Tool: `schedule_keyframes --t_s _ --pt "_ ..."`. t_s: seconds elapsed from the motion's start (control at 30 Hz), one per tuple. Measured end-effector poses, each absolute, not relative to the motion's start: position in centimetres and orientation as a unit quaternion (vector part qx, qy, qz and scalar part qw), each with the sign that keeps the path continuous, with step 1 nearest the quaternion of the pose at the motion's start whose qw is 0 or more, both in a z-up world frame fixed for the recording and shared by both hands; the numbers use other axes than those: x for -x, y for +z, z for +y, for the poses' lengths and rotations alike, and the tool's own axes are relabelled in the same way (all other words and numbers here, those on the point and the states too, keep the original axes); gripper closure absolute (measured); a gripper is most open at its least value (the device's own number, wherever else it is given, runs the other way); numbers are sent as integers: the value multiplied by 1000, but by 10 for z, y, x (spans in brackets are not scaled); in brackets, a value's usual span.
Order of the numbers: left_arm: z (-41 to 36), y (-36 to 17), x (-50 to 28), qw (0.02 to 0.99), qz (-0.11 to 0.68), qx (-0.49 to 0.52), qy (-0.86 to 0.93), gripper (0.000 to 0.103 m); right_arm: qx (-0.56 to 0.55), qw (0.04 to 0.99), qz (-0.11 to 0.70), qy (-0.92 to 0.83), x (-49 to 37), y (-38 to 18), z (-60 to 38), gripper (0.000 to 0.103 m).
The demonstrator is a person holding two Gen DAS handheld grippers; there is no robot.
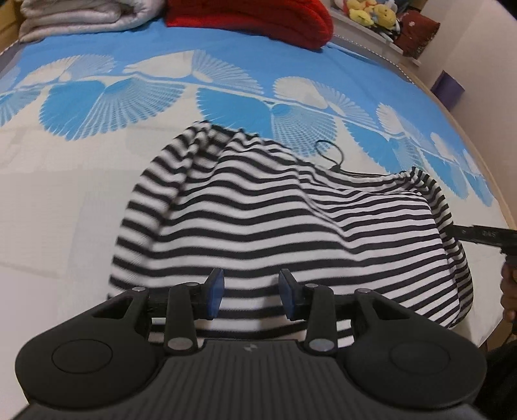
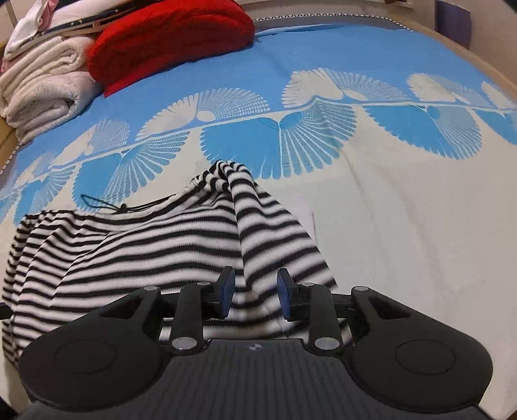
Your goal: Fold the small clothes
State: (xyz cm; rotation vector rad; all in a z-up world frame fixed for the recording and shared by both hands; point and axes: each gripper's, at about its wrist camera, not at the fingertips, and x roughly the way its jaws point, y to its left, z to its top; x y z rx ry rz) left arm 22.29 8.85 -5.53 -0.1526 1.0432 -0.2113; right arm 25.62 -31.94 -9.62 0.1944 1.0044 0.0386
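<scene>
The striped garment [image 1: 290, 223] lies rumpled on the bedsheet [image 1: 64, 200], filling the centre and lower right of your left wrist view; in your right wrist view it [image 2: 145, 245] spreads across the lower left and centre, with a bunched ridge rising toward the middle of the frame. A thin black drawstring [image 1: 329, 155] loops off its far edge onto the sheet.

Your left gripper [image 1: 251, 297] hangs over the near hem at the bottom centre, its blue pads [image 1: 216, 294] spread apart with striped cloth showing between them; they do not appear to pinch it. Your right gripper [image 2: 255, 295] sits the same way at the bottom centre of its own view, tongs spread, the ridge of fabric running into the gap, though you cannot tell whether cloth touches the pads [image 2: 285, 295].

Beyond, a red blanket [image 2: 168, 42] rests at the upper left beside folded white towels [image 2: 42, 87]. Plush toys [image 1: 371, 13] sit at the upper right of the left view.
</scene>
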Motion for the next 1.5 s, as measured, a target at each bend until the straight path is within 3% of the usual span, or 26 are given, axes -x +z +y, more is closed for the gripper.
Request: schedule_keyframes --t_s 0.1,0.13,0.17,0.27,0.53,0.67,0.83,1.07,1.2,1.5 --pt "82 -60 -228 858 498 71 -105 62 -76 868 490 15 -270 -100 -310 74" --pt "81 -64 -231 857 499 71 -106 62 -74 868 490 12 -274 -102 -308 81" --pt "80 -64 -233 857 500 70 -106 62 -70 868 491 5 -276 -104 -311 99" --pt "79 -65 -236 857 498 72 -107 62 -83 866 491 -42 -285 -109 -319 103" --pt "83 -60 -234 866 486 75 -94 62 -125 864 481 -84 -288 -109 -328 100" --pt "87 -50 -232 876 467 84 -81 62 -83 903 419 -50 -266 -79 -306 81" --pt "80 -41 -230 880 456 92 -98 62 -72 912 398 61 -246 -68 -278 81" --pt "59 -65 -237 864 491 41 -108 62 4 845 531 66 -254 -123 -250 79" --pt "59 -87 -242 847 525 12 -83 59 -10 859 510 37 -250 -106 -244 78" --pt "83 -58 -233 871 482 56 -79 59 -35 870 471 141 -237 -89 -162 77"
